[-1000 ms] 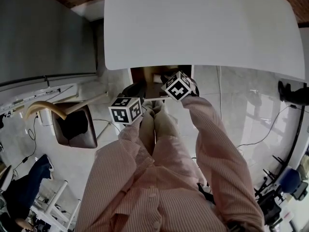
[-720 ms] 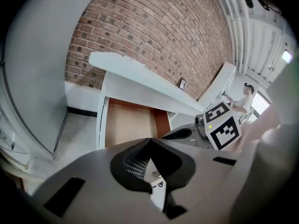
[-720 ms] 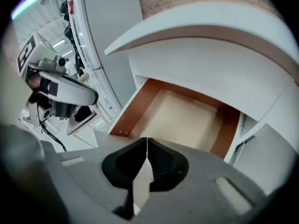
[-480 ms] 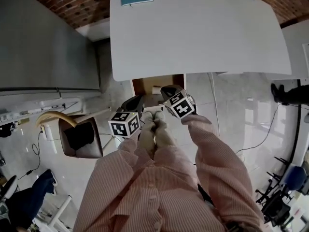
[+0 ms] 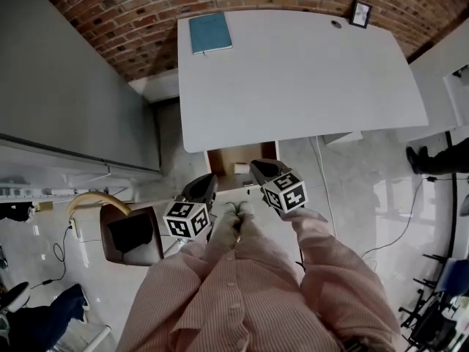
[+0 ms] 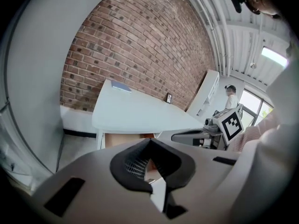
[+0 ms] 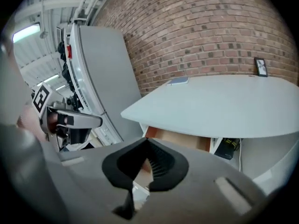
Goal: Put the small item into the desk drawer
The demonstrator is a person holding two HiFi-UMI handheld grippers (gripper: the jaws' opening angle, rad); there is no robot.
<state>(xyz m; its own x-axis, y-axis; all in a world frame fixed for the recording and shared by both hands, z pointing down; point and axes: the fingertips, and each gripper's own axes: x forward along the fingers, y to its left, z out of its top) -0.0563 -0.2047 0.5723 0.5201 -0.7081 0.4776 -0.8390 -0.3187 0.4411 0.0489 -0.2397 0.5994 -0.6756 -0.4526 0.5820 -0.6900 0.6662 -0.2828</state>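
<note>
Both grippers are up and back from the drawer (image 5: pixel 220 161) now, and more of the desk (image 5: pixel 308 79) shows than a second ago: notebook (image 5: pixel 210 32) and small frame (image 5: pixel 359 13) have come into sight. Left gripper (image 5: pixel 207 180) jaws together, nothing in them; right gripper (image 5: pixel 256 167) jaws closed tight, empty too. The small item (image 5: pixel 241 169) lies in the open drawer, just ahead of the tips, between both pairs, nearer the right one. Its longer side seems to run across the drawer; which way it points is too small to tell
</note>
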